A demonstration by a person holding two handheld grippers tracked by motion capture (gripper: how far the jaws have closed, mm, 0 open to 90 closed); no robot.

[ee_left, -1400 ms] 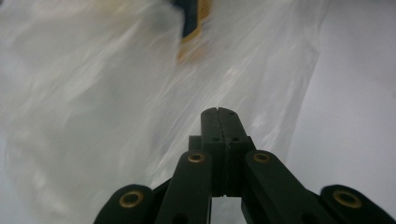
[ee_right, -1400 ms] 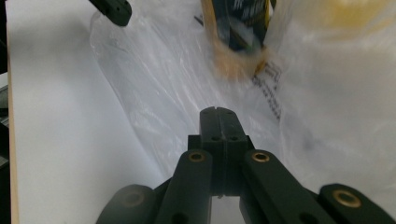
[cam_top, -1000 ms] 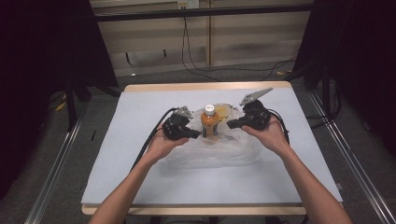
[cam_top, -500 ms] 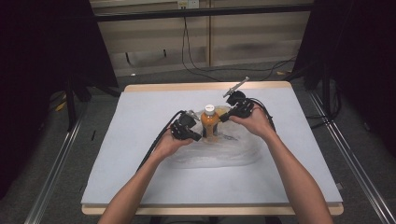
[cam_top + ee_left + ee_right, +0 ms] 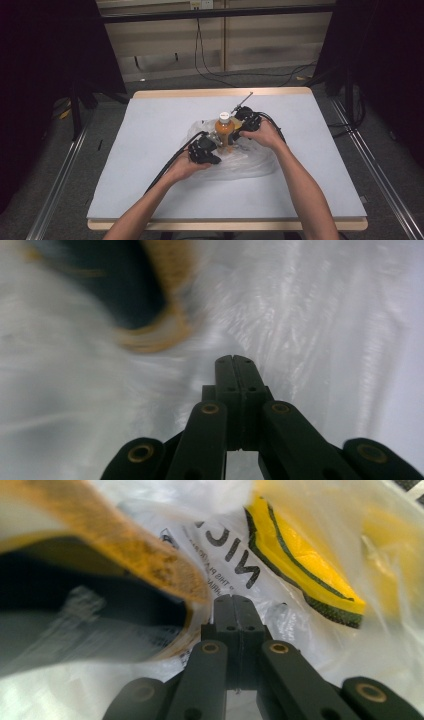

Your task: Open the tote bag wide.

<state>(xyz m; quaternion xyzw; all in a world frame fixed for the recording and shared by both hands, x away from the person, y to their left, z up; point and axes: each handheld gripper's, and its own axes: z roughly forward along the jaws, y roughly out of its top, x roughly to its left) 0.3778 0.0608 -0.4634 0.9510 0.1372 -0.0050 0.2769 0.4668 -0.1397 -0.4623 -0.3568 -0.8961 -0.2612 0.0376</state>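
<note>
A bottle of orange drink with a white cap (image 5: 224,131) stands upright near the middle of the pale grey table (image 5: 150,190), its lower part wrapped in a crumpled, thin, clear plastic bag (image 5: 250,162) that spreads out toward the person. The left gripper (image 5: 212,145) sits low against the bottle's near-left side, and the right gripper (image 5: 240,131) comes in from the right, just beside the bottle's shoulder.

From where I stand, both pairs of jaws are pressed together. In the left gripper view, film lies around the tips (image 5: 233,362); in the right gripper view the tips (image 5: 233,602) meet against printed film beside the bottle's dark label. I judge each is pinching the bag, though no fold shows between the pads.

The bottle looks partly bagged: base inside, neck and cap clear of the film. Whether the bag is going up over it or coming off, I cannot tell.
</note>
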